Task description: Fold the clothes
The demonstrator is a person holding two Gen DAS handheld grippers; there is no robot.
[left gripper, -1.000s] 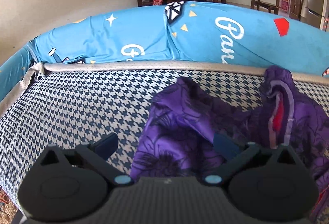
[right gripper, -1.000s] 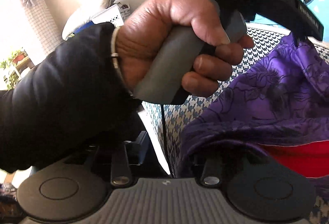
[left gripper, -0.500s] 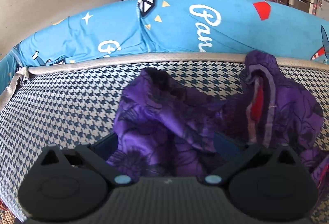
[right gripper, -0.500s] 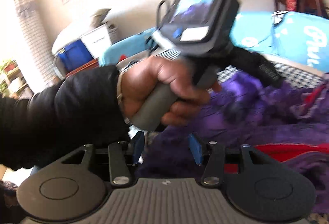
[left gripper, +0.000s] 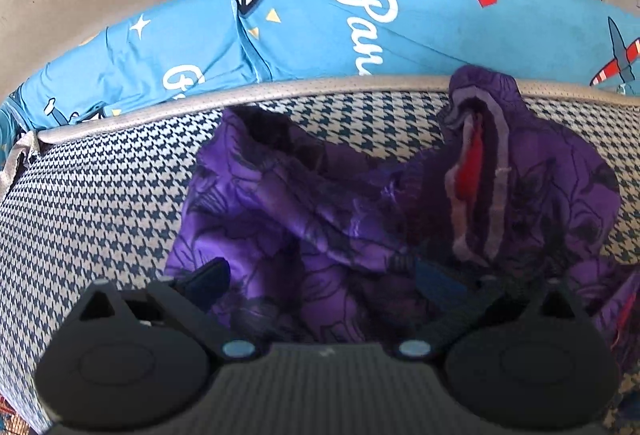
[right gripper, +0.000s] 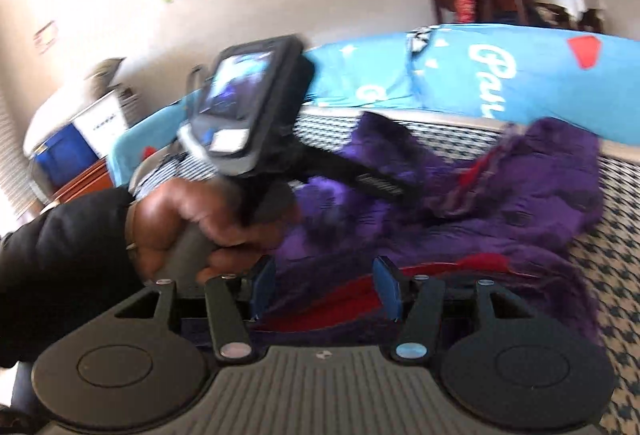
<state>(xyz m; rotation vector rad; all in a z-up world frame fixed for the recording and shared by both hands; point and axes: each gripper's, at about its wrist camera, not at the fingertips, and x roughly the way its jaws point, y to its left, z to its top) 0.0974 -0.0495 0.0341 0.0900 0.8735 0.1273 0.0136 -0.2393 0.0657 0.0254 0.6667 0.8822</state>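
Houndstooth cushion [left gripper: 100,195] carries your crumpled purple garment [left gripper: 320,215] from 12 to 3 o'clock. Both grippers, left gripper [left gripper: 324,275] and right gripper [right gripper: 326,285], hover spread, pinching nothing. Judged next: grip an edge, spread it flat.

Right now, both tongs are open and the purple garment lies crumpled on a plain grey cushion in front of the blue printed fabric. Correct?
Not quite: the cushion is houndstooth-patterned, not plain grey, as the left wrist view shows. The rest holds: left tongs and right tongs are open, and the purple garment lies crumpled before the blue printed fabric.
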